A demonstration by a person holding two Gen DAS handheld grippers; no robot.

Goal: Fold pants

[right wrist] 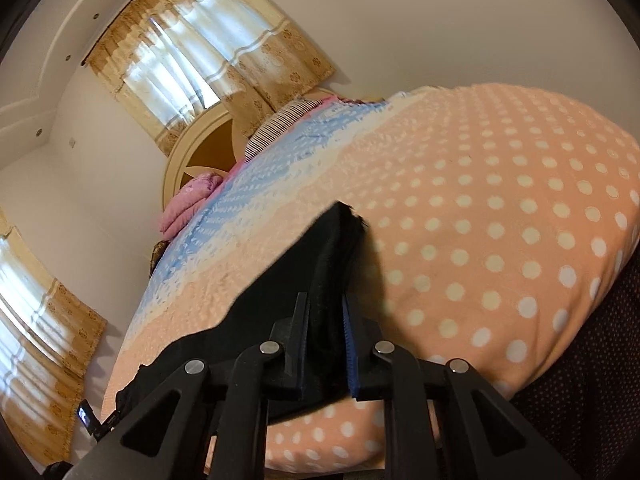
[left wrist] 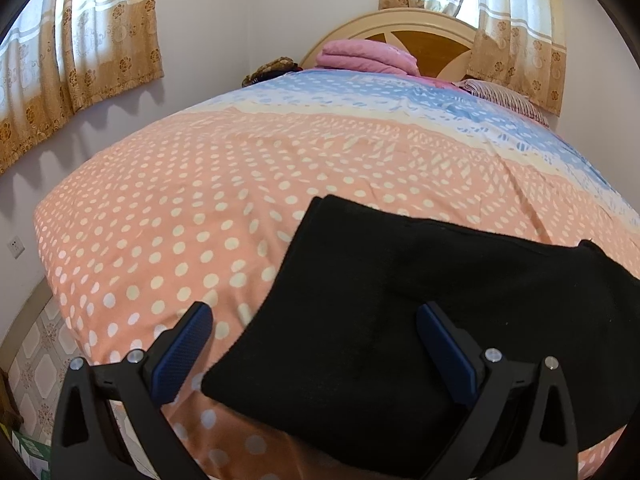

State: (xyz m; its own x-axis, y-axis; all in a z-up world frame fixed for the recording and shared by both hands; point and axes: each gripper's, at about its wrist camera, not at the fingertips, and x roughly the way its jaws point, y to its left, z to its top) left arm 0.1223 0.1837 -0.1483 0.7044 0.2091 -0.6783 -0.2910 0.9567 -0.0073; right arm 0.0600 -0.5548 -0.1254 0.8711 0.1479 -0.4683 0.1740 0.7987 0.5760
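Left wrist fisheye is filled mostly by the bed (left wrist: pixel 168 216), which is covered by a peach sheet with white dots that turns to blue and white bands toward the headboard (left wrist: pixel 424 46). The black pants (left wrist: pixel 420 320) are seen lying folded on the bed's near part, at the end away from the headboard, their near edge reaching the mattress edge. Curtains (left wrist: pixel 80 56) are hung on the wall beside the bed. A folded pink blanket (left wrist: pixel 364 58) is stacked on the bed against the headboard, and a striped pillow (left wrist: pixel 508 98) is set beside it. The left gripper (left wrist: pixel 314 316) is held released above the bed's near edge, jaws spread wide, one finger over the sheet and the other over the pants; contact with the cloth cannot be judged. In the right wrist view, the right gripper (right wrist: pixel 325 308) is clenched on a thick layered edge of the pants (right wrist: pixel 320 248), which is raised off the sheet.
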